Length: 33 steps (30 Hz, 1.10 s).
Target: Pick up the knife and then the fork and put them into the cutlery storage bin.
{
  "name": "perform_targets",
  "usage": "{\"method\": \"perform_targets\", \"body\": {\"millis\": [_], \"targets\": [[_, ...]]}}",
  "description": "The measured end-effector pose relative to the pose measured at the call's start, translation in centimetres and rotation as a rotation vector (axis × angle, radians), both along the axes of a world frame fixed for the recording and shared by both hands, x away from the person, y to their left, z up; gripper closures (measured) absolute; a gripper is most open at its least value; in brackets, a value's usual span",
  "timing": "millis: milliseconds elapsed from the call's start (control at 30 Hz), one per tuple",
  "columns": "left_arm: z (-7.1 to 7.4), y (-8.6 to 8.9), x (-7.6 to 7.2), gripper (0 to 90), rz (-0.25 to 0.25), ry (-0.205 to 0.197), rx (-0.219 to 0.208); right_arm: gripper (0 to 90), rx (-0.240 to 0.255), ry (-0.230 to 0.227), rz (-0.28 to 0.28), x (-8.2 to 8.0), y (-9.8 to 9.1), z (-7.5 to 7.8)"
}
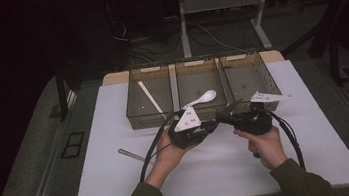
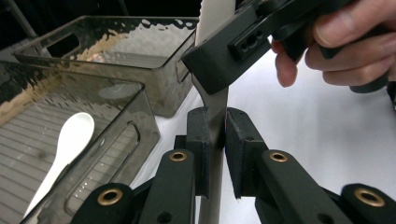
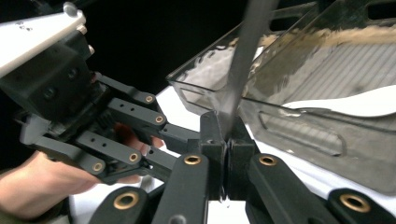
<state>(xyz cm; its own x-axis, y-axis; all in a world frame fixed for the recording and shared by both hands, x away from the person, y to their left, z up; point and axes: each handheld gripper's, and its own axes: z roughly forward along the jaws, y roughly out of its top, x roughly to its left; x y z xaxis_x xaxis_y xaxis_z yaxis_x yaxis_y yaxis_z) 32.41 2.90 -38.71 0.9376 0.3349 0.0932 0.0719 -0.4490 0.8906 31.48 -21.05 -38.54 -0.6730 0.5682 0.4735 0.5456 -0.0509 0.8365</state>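
A metal table knife [image 2: 215, 121] is held between both grippers just in front of the tray. My left gripper [image 1: 212, 123] is shut on one part of it, the pads [image 2: 201, 140] pressing its flat sides. My right gripper [image 1: 225, 115] is shut on it too; in the right gripper view the knife [image 3: 243, 60] rises from between the closed jaws of that gripper [image 3: 228, 126]. The two grippers point at each other, nearly tip to tip. In the left gripper view the serrated blade runs up behind the right gripper's jaw.
A clear three-compartment tray [image 1: 165, 119] stands behind the grippers. A white spoon [image 1: 202, 98] lies in its middle compartment and a white stick [image 1: 149, 96] in the left one. A metal utensil [image 1: 131, 154] lies on the white mat [image 1: 222, 177] at the left.
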Motion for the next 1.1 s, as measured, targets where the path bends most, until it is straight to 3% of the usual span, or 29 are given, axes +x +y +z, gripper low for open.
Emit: {"method": "perform_targets", "body": {"millis": [100, 300, 400, 567, 667, 867, 1100], "targets": [[-0.1, 0.0, 0.0, 79.3, -0.005, 0.001, 0.000, 88.7, -0.051, -0.034, -0.006, -0.3, 0.3, 0.2], [0.0, 0.1, -0.1, 79.1, -0.012, 0.003, -0.008, 88.9, -0.063, -0.053, 0.002, -0.5, 0.3, 0.4], [0.0, 0.2, -0.1, 78.1, -0.014, 0.015, -0.031, 88.9, -0.063, -0.056, 0.010, -0.5, 0.3, 0.5], [0.4, 1.9, -0.5, 65.2, 0.001, 0.029, -0.061, 88.9, -0.097, -0.060, -0.011, -0.3, -0.5, 0.8], [0.3, 3.5, -0.8, 58.3, 0.013, 0.059, -0.066, 88.9, -0.105, -0.064, -0.029, -0.1, -1.5, 1.3], [-0.4, 6.9, -1.5, 46.3, 0.049, 0.111, -0.076, 88.9, -0.114, -0.081, -0.072, 0.6, -4.5, 3.8], [-1.1, 10.1, -2.7, 32.8, 0.104, 0.138, -0.075, 88.9, -0.141, -0.124, -0.152, 1.7, -8.2, 8.1]]}}
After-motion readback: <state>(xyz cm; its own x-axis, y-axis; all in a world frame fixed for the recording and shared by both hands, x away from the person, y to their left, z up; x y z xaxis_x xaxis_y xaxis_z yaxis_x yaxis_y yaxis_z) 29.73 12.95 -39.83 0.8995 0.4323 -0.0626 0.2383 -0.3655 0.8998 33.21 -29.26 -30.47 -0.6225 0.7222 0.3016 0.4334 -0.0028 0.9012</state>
